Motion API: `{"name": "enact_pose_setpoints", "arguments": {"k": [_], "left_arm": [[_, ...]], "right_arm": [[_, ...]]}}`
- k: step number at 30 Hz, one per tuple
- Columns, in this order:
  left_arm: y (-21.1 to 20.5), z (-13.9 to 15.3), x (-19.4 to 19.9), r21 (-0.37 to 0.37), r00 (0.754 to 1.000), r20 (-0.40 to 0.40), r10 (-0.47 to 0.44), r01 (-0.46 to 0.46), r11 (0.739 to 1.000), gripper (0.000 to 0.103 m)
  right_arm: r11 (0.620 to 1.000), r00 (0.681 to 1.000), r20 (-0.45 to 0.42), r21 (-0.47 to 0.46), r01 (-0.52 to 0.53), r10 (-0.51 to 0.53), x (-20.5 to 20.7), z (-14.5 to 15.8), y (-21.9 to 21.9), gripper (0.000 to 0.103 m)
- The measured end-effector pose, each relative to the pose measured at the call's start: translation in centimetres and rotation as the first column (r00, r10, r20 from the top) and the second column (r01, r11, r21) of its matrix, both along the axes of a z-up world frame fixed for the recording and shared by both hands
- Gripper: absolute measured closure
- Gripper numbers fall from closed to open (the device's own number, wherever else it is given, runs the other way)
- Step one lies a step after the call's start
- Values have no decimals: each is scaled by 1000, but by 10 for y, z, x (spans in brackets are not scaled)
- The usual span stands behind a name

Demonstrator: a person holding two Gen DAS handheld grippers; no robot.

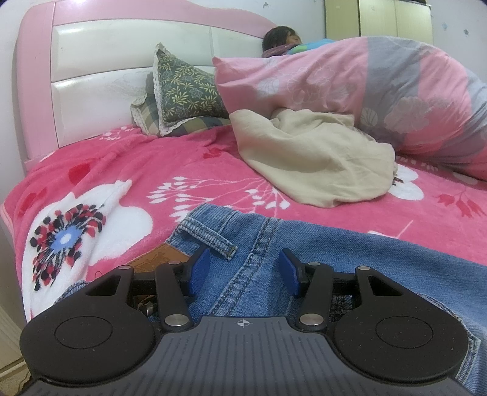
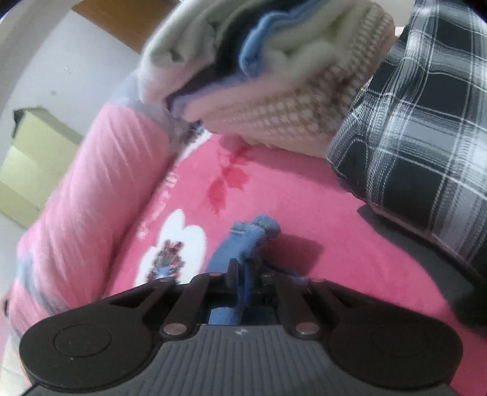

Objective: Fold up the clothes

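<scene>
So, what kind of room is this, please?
Most likely a bedroom: a bed with a pink headboard, a pink floral blanket, a patterned pillow, and a wardrobe behind.

The room is bright with soft, even light. The left view is sharp; the right view is smeared. Corners bend and go dark.

Right wrist view motion-blurred throughout — stacked laundry (image 2: 268, 70) smeared, separate garments not distinguishable; plaid cloth (image 2: 426, 128) cut by right edge; jeans (image 1: 304, 252) run under the gripper body, lower part hidden; person (image 1: 281, 39) mostly behind the quilt (image 1: 365, 91).
</scene>
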State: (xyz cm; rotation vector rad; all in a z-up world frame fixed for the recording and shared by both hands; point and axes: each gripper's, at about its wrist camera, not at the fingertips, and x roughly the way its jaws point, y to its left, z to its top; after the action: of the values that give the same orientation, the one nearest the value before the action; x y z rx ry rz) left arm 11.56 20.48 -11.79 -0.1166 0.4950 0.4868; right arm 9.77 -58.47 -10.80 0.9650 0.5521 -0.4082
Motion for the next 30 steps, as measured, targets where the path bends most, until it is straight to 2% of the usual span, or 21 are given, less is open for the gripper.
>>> {"name": "enact_pose_setpoints", "arguments": {"k": [2,4,6,7,9,11,13,14,16,18,19,22,25,28,30], "left_arm": [[2,2,-2,-11,1000,6,-5,5,1000,52],[3,10,-11,-37,999,35,-10,12,999,52],[3,22,-25,-65,997,81,-14,19,998,48],[-1,31,-35,-62,993,116,-30,37,997,45],[-16,47,-55,-31,981,164,-100,107,994,44],[-41,60,-73,0,957,192,-219,223,975,42],[-73,67,-88,12,904,187,-384,389,921,39],[-91,64,-89,0,873,149,-464,470,883,38],[-127,57,-90,-37,786,67,-615,618,785,37],[-156,45,-93,-6,710,23,-704,704,710,38],[-172,38,-95,42,676,-17,-736,736,675,40],[-201,24,-97,146,636,-103,-764,770,621,50],[-215,12,-100,175,592,-170,-788,805,568,56],[-223,-2,-100,218,578,-239,-780,815,537,56],[-221,-4,-103,231,575,-245,-781,817,529,56]], "right_arm": [[1000,995,-94,-5,-13,12,8,-14,-4,95],[1000,996,-86,9,10,-9,-3,-16,-5,94],[999,996,-77,-4,41,-41,-16,-9,-2,83],[998,996,-72,-25,59,-61,-25,-3,1,73],[996,997,-33,-64,62,-64,-44,13,13,72],[996,1000,4,-83,12,-12,-57,26,35,72],[993,995,30,-80,-88,90,-64,33,65,72],[986,988,40,-73,-148,151,-67,35,82,72],[959,958,49,-33,-282,283,-65,29,122,72],[923,922,62,28,-384,381,-61,17,159,73],[906,908,69,64,-418,413,-58,9,175,73],[869,880,88,138,-476,468,-48,-10,208,75],[858,879,89,192,-476,468,-42,-27,219,75],[861,896,71,251,-442,439,-43,-43,219,75],[863,907,70,285,-418,416,-47,-48,214,75]]}}
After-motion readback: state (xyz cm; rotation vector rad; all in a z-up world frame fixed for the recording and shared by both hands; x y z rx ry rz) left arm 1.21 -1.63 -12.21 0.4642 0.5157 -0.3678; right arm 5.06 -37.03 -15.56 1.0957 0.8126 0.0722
